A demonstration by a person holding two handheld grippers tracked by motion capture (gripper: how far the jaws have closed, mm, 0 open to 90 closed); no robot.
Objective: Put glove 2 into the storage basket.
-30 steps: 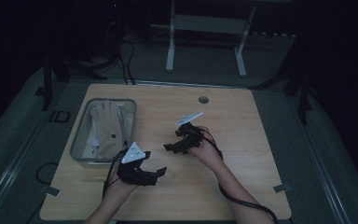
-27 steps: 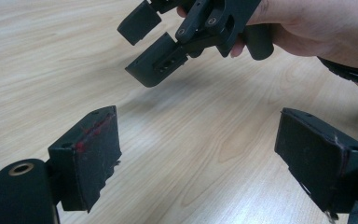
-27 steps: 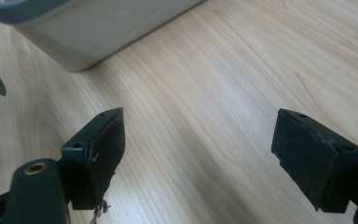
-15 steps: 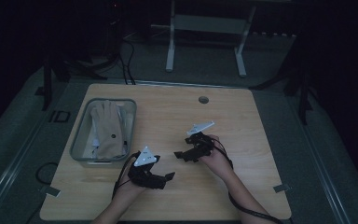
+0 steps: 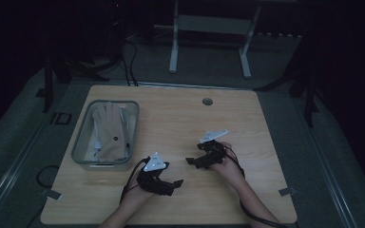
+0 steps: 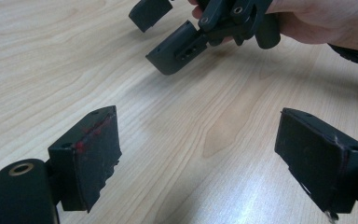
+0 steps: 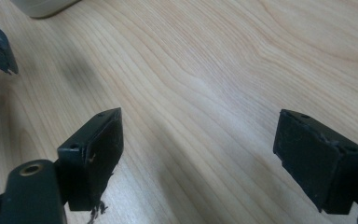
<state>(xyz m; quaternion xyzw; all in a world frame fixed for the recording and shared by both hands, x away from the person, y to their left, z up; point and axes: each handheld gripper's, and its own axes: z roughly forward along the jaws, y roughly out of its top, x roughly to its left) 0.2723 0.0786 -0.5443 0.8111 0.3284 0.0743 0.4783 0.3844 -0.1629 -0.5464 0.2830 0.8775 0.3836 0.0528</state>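
Note:
My left gripper (image 5: 175,184) hovers low over the bare wooden table (image 5: 180,118) near its front edge, held by a hand coming in from below. Its jaws are open with nothing but wood grain between them (image 6: 198,154). My right gripper (image 5: 193,162) sits a little farther in and to the right, pointing left toward the other one. Its jaws also stand wide open and empty (image 7: 198,149). In the left gripper view the right gripper (image 6: 186,42) and the hand holding it appear close ahead.
A clear plastic bin (image 5: 81,142) stands at the table's left, holding a beige glove (image 5: 109,130); the bin's corner (image 7: 42,7) appears in the right gripper view. A round cable hole (image 5: 207,101) lies near the far edge. Cables trail off the front edge.
Both hands have drawn back toward the front edge and shifted right, sinking closer to the tabletop. The jaws of both grippers stay open and empty.

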